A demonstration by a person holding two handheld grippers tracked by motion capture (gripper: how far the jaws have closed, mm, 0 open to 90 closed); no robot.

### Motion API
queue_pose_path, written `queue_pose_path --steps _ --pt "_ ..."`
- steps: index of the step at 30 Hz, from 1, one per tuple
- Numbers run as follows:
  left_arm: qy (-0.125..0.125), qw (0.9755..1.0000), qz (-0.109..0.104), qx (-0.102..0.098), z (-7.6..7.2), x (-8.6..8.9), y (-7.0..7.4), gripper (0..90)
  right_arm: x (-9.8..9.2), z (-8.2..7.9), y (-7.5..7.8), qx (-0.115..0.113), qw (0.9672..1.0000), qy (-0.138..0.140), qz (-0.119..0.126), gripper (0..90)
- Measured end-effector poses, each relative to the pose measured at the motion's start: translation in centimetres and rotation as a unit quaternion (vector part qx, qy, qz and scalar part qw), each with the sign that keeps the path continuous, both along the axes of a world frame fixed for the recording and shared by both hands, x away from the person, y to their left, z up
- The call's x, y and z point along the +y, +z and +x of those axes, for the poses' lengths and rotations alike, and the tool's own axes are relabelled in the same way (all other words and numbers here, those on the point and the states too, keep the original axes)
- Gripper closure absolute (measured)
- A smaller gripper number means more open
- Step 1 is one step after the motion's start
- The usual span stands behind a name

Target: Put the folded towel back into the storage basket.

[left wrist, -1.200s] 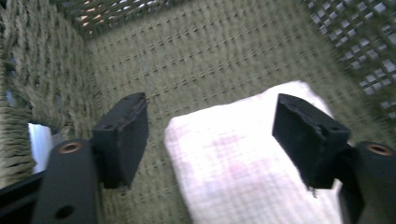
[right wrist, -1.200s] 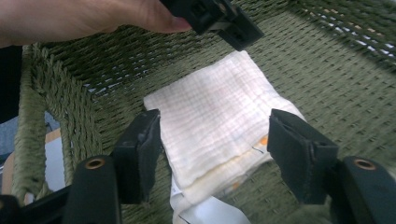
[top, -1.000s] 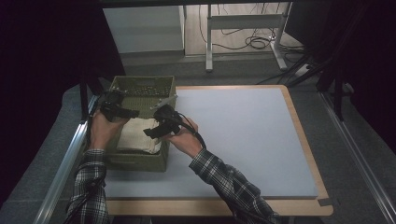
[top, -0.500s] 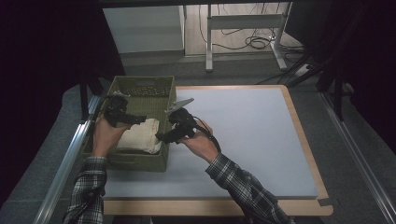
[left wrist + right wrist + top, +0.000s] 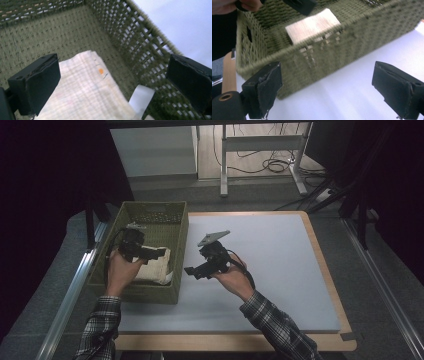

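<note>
Both claws, left (image 5: 159,253) and right (image 5: 190,271), just opened wide, holding nothing.

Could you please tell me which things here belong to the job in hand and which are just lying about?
Part of the job:
- folded cloth lying in the basket
- green woven basket
- left gripper, jaws open
- right gripper, jaws open

Just lying about:
- cables on the floor
- white table legs behind
</note>
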State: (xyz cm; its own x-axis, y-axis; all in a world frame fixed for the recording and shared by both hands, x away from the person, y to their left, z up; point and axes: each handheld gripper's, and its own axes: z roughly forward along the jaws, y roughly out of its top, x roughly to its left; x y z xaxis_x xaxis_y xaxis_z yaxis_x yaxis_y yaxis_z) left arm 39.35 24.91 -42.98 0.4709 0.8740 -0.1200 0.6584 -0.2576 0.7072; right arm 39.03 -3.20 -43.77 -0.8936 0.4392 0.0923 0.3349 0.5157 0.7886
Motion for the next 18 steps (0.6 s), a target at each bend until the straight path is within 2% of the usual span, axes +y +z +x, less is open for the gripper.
queue_pose_path --steps 6,11,12,15,16,18 --pt "0.003 0.9994 -0.009 -0.032 -1.2 -1.1 0.9 0.0 -3.1 -0.4 -0.5 -0.004 0.9999 -0.01 -0.004 6.0" --pt "-0.007 0.9985 -0.027 -0.048 -2.2 -2.0 1.3 0.0 -4.9 -0.7 -0.6 -0.007 0.9999 -0.014 -0.004 5.1" --pt "-0.016 0.998 -0.031 -0.052 -2.6 -2.8 1.2 0.0 -5.8 -0.8 -0.8 -0.007 0.9998 -0.016 -0.002 4.8" --pt "-0.028 0.9979 -0.022 -0.054 -3.0 -3.8 1.1 0.0 -7.0 -0.9 -1.2 -0.005 0.9997 -0.022 -0.003 4.7" --pt "-0.039 0.9974 -0.017 -0.057 -3.5 -4.9 1.1 0.0 -7.4 -0.9 -1.3 -0.004 0.9997 -0.023 -0.002 4.7" --pt "-0.051 0.9966 -0.014 -0.063 -4.0 -5.9 1.1 0.0 -8.2 -1.0 -1.5 -0.004 0.9996 -0.027 -0.005 4.7"
